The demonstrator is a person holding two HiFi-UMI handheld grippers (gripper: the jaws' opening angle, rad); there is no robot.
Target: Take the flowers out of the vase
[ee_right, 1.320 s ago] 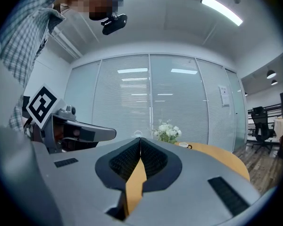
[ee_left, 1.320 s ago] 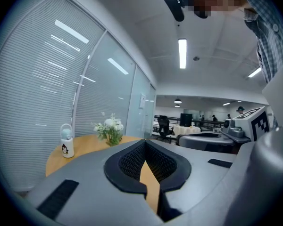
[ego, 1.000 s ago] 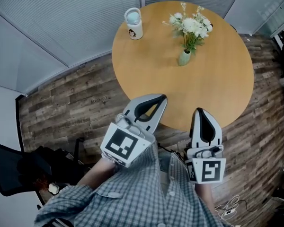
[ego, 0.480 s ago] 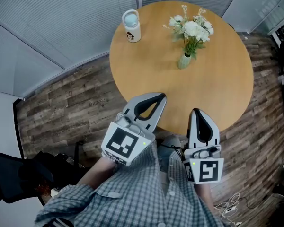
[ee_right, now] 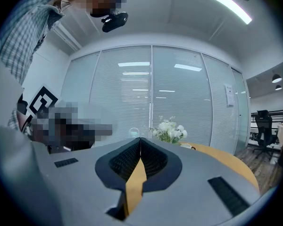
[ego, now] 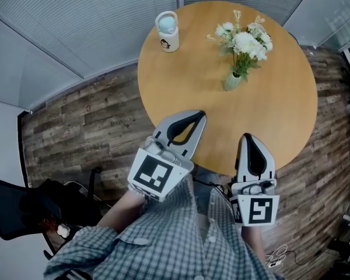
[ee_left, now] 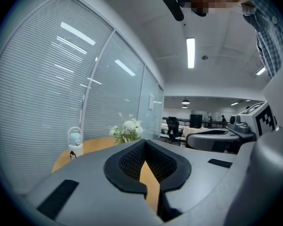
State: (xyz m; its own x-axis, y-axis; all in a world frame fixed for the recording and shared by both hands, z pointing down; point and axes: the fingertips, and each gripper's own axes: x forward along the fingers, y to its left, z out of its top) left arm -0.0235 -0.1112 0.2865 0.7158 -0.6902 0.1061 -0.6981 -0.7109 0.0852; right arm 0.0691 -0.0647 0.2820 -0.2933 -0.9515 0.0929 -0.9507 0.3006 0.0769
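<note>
Two grippers, left gripper [ego: 199, 116] and right gripper [ego: 249, 137], are closed and empty at the table [ego: 280, 127] edge. The flowers [ego: 245, 39] stand in the vase [ego: 232, 81] near table centre, leaning toward 1 o'clock. Judged light, soft, fragile: pinch bunched stems just above vase mouth.

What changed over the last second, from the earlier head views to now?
Both the left hand-held gripper and the right hand-held gripper edged a little further over the near edge of the table, toward the vase. Nothing was gripped or released: both are shut and empty. The flowers remain in the vase, and the bottle has not moved.
</note>
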